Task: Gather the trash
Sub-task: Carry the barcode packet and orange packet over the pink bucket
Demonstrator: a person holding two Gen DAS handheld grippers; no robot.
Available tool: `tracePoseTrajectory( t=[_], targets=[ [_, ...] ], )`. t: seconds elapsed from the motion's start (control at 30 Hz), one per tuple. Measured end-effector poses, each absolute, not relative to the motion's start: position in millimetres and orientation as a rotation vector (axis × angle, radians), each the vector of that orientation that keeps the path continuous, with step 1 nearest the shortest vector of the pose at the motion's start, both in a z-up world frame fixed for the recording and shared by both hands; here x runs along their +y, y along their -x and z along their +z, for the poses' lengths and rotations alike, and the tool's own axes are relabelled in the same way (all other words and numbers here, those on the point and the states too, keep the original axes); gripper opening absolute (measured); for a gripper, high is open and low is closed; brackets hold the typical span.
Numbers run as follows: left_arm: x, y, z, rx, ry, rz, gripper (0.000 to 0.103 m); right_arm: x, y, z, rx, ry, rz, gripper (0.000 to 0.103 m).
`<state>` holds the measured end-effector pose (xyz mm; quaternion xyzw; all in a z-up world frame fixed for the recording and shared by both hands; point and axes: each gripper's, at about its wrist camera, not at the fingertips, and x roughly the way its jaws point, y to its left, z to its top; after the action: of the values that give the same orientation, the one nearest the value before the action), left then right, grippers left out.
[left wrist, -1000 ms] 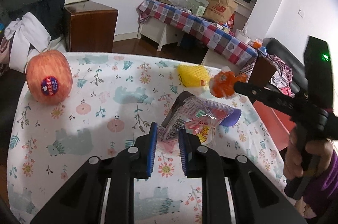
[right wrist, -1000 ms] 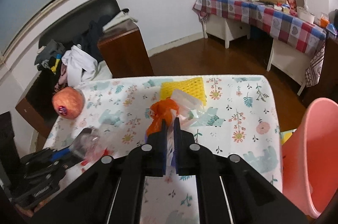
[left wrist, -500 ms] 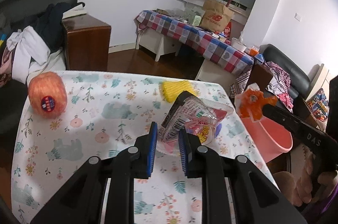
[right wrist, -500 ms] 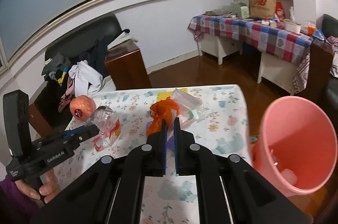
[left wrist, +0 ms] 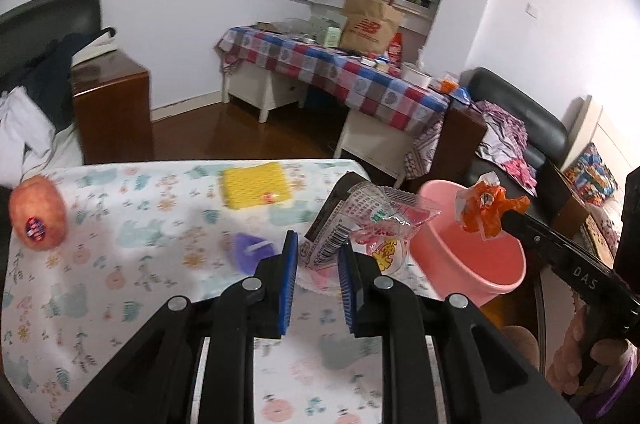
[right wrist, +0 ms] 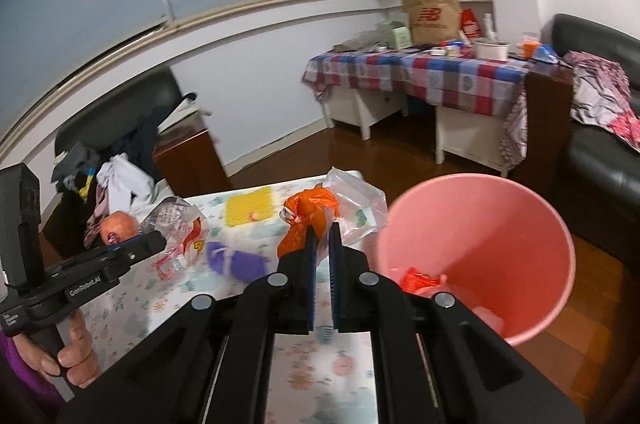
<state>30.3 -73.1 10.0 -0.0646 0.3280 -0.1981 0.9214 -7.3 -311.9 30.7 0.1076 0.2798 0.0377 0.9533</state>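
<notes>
Carry-to-bin step. L gripper (left wrist: 316, 260) clamped on clear wrapper (left wrist: 360, 224); R gripper (right wrist: 321, 256) pinched on orange wrapper (right wrist: 308, 216). Next: wrappers to be centred over bin (right wrist: 552, 224), then released.

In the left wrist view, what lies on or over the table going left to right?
Apple → yellow sponge → clear printed wrapper in the left gripper → pink bin → orange wrapper held by the right gripper.
</notes>
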Motion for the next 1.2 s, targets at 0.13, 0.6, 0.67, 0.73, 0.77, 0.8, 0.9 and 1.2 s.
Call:
tracePoseTrajectory(
  t=[0.13,0.6,0.67,0.73,0.77,0.8,0.9,1.2],
  targets=[
    [-104,-28,17,0.661,0.092,-0.45,0.019,-340,16,28,0.554,-0.249,0.021,0.006],
    [-212,-30,30,0.629,-0.032,-0.597,0.019,-400,36,4,0.552,-0.335,-0.097,0.006],
    [-226,-32,26,0.644,-0.04,-0.618,0.019,-405,36,-1,0.562,-0.342,-0.102,0.006],
    [-238,-35,22,0.664,-0.047,-0.632,0.019,-408,36,-5,0.57,-0.35,-0.107,0.006],
    [-243,-36,19,0.673,-0.053,-0.638,0.019,-410,36,-7,0.574,-0.355,-0.11,0.006],
    [-250,-37,16,0.683,-0.062,-0.643,0.019,-413,35,-9,0.578,-0.361,-0.112,0.006],
    [-263,-40,9,0.705,-0.082,-0.651,0.019,-418,35,-16,0.59,-0.375,-0.116,0.006],
    [-284,-54,-15,0.779,-0.12,-0.638,0.019,-423,29,-28,0.622,-0.387,-0.114,0.006]
  ],
)
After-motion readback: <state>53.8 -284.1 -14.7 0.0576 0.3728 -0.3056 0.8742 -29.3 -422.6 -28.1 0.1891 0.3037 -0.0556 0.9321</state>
